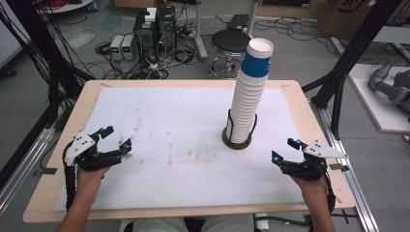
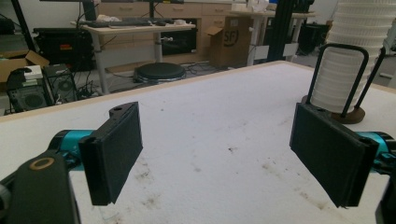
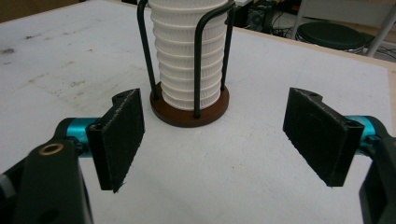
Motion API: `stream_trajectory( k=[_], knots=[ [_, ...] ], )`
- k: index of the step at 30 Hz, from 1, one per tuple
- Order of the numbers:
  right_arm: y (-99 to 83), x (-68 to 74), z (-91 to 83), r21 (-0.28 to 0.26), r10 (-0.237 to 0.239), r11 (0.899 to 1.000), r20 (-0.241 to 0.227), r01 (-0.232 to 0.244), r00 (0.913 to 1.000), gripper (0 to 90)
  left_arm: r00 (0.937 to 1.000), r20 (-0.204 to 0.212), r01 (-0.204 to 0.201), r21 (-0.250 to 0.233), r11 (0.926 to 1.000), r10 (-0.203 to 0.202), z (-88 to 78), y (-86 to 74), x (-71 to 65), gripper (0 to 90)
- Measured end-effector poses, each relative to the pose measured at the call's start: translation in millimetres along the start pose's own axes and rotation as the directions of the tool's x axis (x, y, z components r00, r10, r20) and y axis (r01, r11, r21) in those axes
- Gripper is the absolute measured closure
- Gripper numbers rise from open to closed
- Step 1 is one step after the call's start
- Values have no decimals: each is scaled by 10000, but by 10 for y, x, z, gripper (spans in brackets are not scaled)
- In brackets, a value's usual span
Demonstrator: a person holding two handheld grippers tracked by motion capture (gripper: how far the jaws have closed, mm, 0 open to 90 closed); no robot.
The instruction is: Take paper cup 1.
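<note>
A tall stack of white paper cups (image 1: 250, 92), the top one banded blue, stands in a wire holder on a round brown base (image 1: 237, 140) right of the table's middle. The same stack of cups (image 3: 187, 60) rises straight ahead in the right gripper view, and the cup stack (image 2: 355, 70) sits at the right edge of the left gripper view. My left gripper (image 1: 116, 137) rests low over the white mat at the left, open and empty. At the right, my right gripper (image 1: 285, 150) is open too, with nothing between its jaws, a short way from the holder's base.
A stained white mat (image 1: 183, 140) covers most of the wooden table (image 1: 300, 96). Beyond the far edge are a black stool (image 1: 229, 43), computer boxes and cables on the floor. Black frame posts (image 1: 338, 92) stand by the table's right side.
</note>
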State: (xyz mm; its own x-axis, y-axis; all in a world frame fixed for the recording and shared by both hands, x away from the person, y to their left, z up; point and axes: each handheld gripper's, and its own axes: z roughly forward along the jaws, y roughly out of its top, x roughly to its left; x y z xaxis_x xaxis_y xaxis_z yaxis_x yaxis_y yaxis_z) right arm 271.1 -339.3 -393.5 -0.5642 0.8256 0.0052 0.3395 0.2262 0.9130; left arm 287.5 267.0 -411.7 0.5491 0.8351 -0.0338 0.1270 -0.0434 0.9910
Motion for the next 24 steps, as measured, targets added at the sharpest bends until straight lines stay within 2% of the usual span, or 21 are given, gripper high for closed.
stream_trajectory(
  k=[8, 10, 13, 16, 20, 24],
  knots=[
    [-13, -15, -8, -82, 142, 9999, -12, -142, 9999, 211, 10000, -32, -75, 94, 9999, 76, 17, -4, -23, 169],
    [-13, -17, -6, -90, 122, 9999, -36, -122, 9999, 211, 10000, 1, 27, 49, 10000, -27, 24, 3, -26, 170],
    [-35, -27, -16, -72, 178, 9998, -74, -178, 9998, 211, 9998, 135, 160, -11, 9999, -159, 37, 20, -42, 170],
    [-38, -25, -28, -59, 170, 9998, -55, -170, 9998, 211, 9994, 333, 104, -17, 9999, -103, 55, 51, -74, 170],
    [-20, -3, -25, -8, 46, 10000, -76, -46, 10000, 211, 9976, 689, 13, -63, 10000, -9, 101, 140, -116, 169],
    [-11, 18, -39, 13, 14, 10000, -120, -14, 9999, 211, 9951, 984, 148, -175, 9997, -130, 150, 236, -147, 168]
  ],
)
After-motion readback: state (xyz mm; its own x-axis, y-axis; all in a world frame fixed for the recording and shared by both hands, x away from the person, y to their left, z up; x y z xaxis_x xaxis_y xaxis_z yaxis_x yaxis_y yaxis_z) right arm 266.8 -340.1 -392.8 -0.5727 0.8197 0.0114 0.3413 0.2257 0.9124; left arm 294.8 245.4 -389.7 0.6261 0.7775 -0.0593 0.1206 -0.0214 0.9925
